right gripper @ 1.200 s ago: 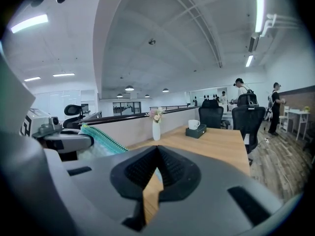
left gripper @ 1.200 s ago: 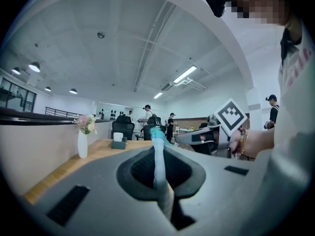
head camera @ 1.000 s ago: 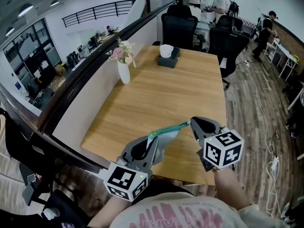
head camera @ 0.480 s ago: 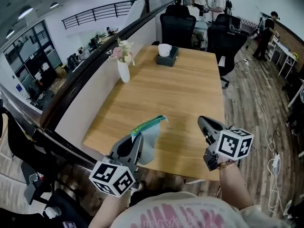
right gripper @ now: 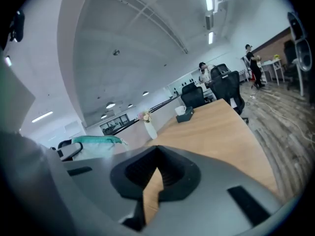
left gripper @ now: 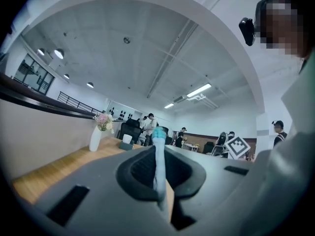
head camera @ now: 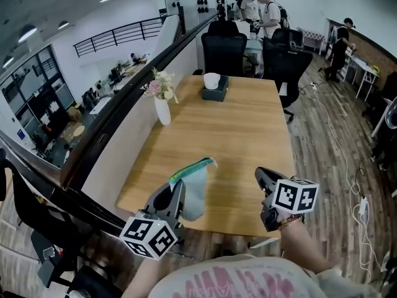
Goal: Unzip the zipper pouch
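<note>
"Head view: how far along is the unzipping?" is asked.

"The zipper pouch [head camera: 195, 191] is held up above the near edge of the table [head camera: 236, 117], pinched in the closed jaws of the left gripper [head camera: 178, 188]. The right gripper [head camera: 260, 174] is seen well apart, jaws together on nothing. Whether the teal zipper [head camera: 192, 166] is fully open cannot be told."

"What is added by the gripper views?"

"In the left gripper view the fabric is seen clamped edge-on between the jaws. In the right gripper view only bare table is seen past the shut jaws, the pouch off to the left."
</note>
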